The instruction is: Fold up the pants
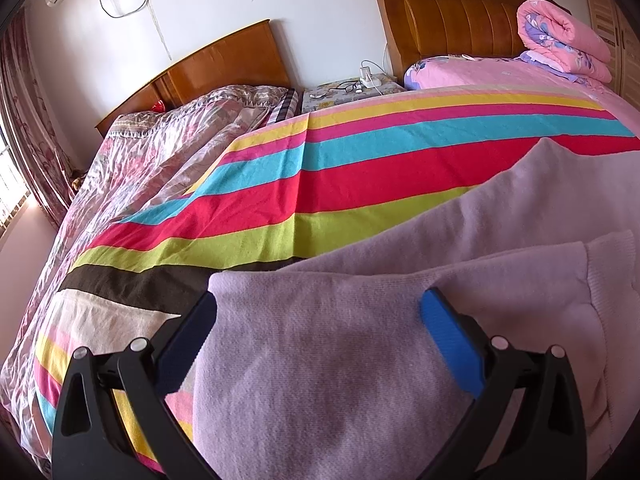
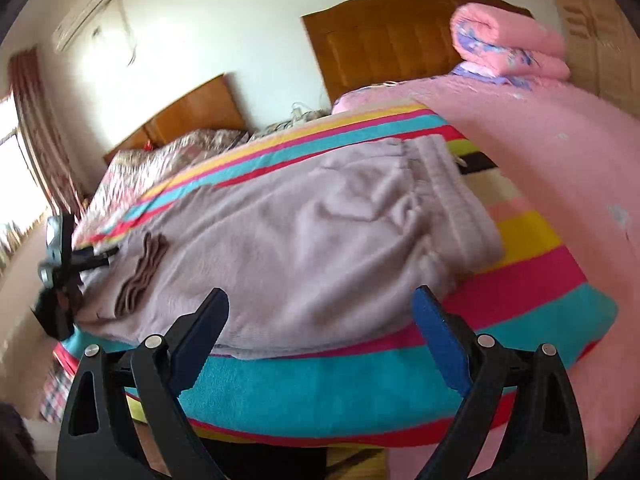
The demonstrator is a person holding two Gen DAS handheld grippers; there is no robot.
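The left claw (image 1: 320,312) hangs spread wide and empty over the pants' (image 1: 400,320) leg end, seemingly placed to pinch it for a fold. The right claw (image 2: 320,312) is likewise released, near the bed's edge. The pants, soft lilac fleece with a gathered waistband (image 2: 448,184), lie flat across the striped blanket (image 1: 320,184) on the bed.

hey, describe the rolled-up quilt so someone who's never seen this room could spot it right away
Find the taller wooden headboard against the white wall. The rolled quilt sits at that bed's head, on the pink sheet. It is the only rolled bundle: pink outside, with purple floral lining showing at its end.
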